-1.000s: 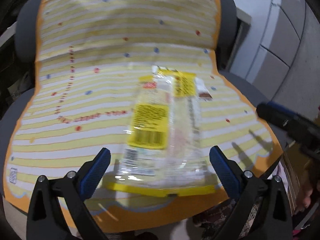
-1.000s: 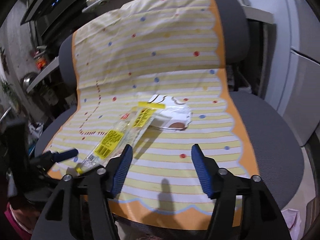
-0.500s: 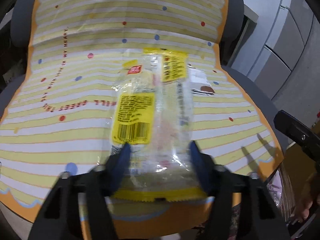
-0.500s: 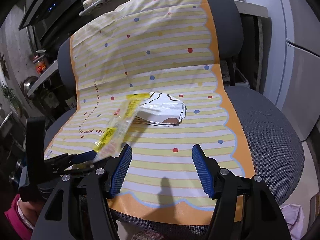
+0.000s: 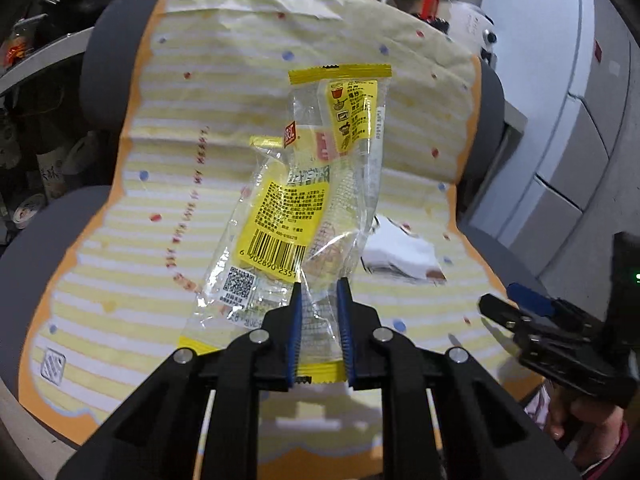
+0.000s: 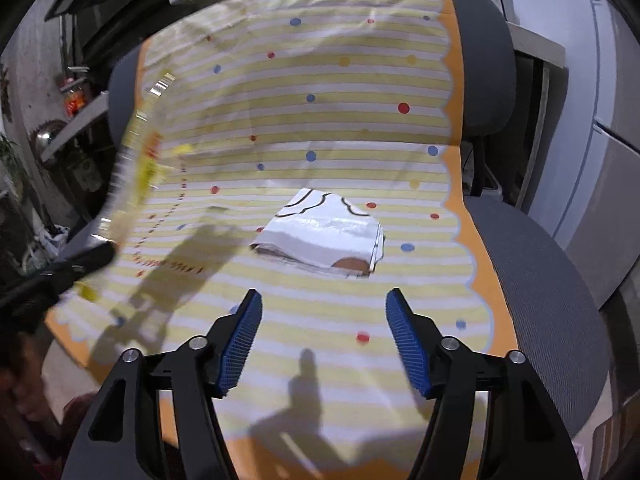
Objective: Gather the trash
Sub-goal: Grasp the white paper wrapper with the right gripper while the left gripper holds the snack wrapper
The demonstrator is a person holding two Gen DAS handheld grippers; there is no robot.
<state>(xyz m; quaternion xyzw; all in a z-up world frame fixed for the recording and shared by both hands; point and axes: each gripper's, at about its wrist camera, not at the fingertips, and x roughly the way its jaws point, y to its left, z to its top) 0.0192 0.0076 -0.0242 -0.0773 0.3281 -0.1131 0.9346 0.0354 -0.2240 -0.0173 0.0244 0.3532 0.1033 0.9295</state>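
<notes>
Your left gripper [image 5: 318, 292] went from wide open 1 s ago to pinched tight on the clear/yellow wrapper [image 5: 304, 204], near its bottom seam. It has also come up: the wrapper now stands off the striped cover [image 5: 132, 248] instead of lying flat, w/ most of its length rising ahead of the pads. So pick no. 1 looks done; what's left for it is the drop-off, and no bin shows in either view.

Your right gripper [image 6: 322, 328] hasn't closed: jaws wide apart, nothing between them. The white wrapper [image 6: 324, 236] lies on the cover just ahead of it, roughly centred between the pads. Prob. your next grab; it's flat, so go in low.
</notes>
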